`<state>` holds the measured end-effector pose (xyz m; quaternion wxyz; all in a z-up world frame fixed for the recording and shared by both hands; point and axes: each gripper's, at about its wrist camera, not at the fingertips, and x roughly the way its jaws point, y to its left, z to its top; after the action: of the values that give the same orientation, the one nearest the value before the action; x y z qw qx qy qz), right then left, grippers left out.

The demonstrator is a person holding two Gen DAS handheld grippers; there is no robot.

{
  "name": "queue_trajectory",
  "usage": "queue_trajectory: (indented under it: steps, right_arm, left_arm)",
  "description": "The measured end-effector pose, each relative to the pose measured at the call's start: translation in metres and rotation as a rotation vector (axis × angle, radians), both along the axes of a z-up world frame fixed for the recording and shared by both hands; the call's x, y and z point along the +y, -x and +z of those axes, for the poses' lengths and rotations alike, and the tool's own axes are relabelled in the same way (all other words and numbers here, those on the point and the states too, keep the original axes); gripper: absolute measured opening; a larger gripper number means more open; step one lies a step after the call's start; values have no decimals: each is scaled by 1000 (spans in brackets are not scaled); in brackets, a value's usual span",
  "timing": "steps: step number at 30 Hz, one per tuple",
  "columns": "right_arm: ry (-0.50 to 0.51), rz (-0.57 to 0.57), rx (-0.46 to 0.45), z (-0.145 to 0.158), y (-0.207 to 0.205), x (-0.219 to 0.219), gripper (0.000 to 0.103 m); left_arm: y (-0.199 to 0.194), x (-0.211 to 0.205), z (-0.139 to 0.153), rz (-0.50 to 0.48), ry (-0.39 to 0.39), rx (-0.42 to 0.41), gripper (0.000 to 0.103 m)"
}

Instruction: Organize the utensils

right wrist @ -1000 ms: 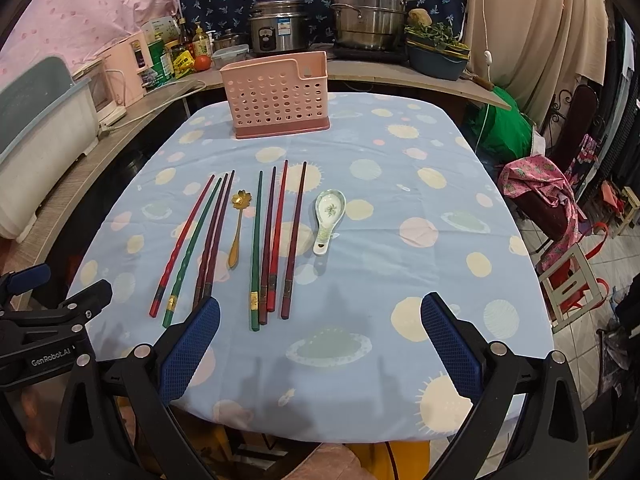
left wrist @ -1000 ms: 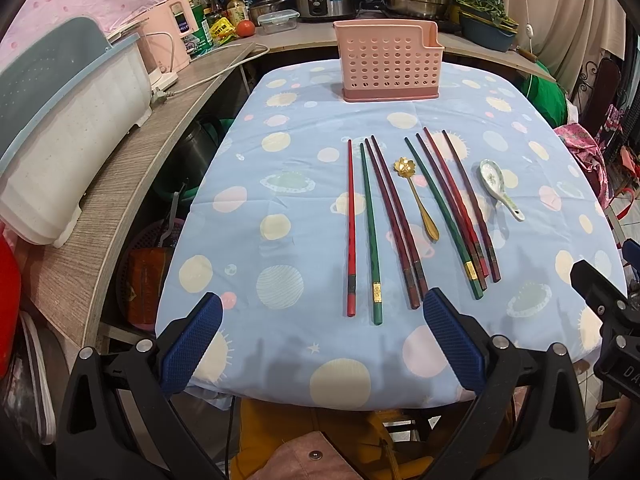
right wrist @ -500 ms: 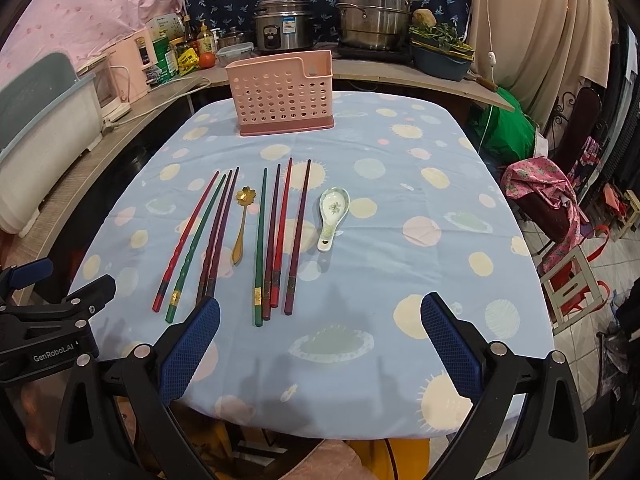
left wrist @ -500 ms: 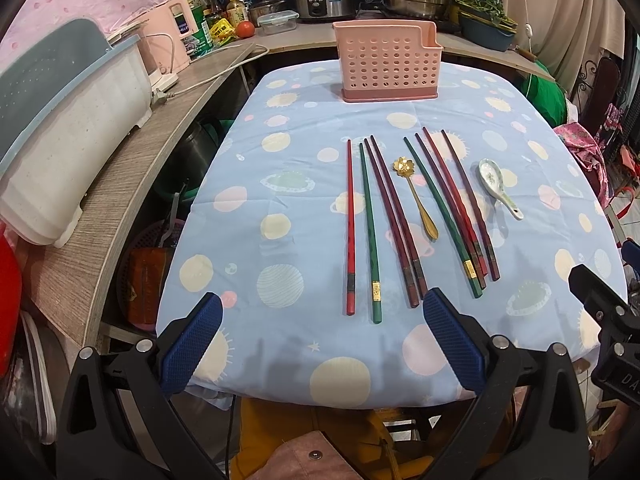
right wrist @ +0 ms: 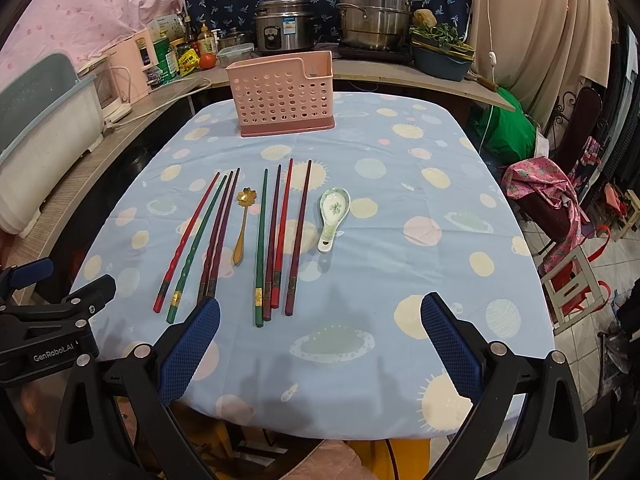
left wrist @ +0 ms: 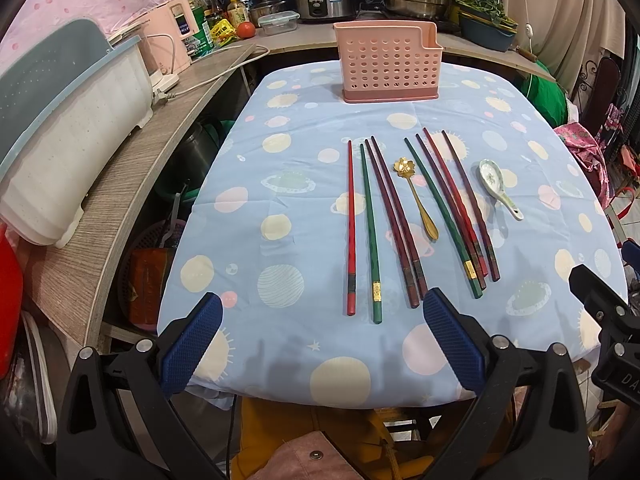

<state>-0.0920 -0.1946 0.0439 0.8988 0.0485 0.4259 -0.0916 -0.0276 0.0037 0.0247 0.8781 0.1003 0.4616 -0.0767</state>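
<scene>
Eight chopsticks, one gold spoon and one ceramic spoon lie flat on the table (left wrist: pixel 248 240); none is yet in the pink holder (left wrist: pixel 388 62), which stands upright at the far end, well apart from the row.

Layout, left to right:
- left group of chopsticks (left wrist: pixel 374 224): one red, one green, two dark red, nearly parallel, handle ends toward the near edge.
- gold spoon (left wrist: pixel 418 198): between the two groups, bowl pointing to the holder.
- right group of chopsticks (left wrist: pixel 452 208): one green, three red or dark red, lying close together.
- ceramic spoon (left wrist: pixel 500 188): just beside the right group, on its outer side.

Gripper state: the left gripper (left wrist: pixel 320 340) hangs above the near table edge with fingers spread wide, holding nothing. The right gripper (right wrist: pixel 320 338) hangs likewise, fingers spread, empty.

Step in hand, by judgement: the approach before the first pick. The next move calls for lowering one gripper over a handle end, aligning the fingers across the shaft, closing, then carrying the piece to the holder.
</scene>
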Motion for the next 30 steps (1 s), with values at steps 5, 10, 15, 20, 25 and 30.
queue_trajectory:
  steps: [5, 10, 15, 20, 25, 30]
  right_arm:
    - [-2, 1, 1, 0, 0, 0, 96]
    - [-2, 0, 0, 0, 0, 0, 96]
    - [-2, 0, 0, 0, 0, 0, 96]
    - [-11, -6, 1, -1, 0, 0, 96]
    - [-33, -14, 4, -8, -5, -5, 96]
    - [-80, -8, 3, -18, -14, -10, 96]
  left_arm:
    - [-1, -1, -2, -1, 1, 1, 96]
    - [0, -1, -2, -1, 1, 1, 96]
    - [0, -1, -2, -1, 1, 2, 96]
    - [-7, 6, -5, 13, 30, 20, 96]
    - [-23, 17, -21, 47, 61, 67, 96]
    - [-42, 20, -49, 49, 80, 125, 89]
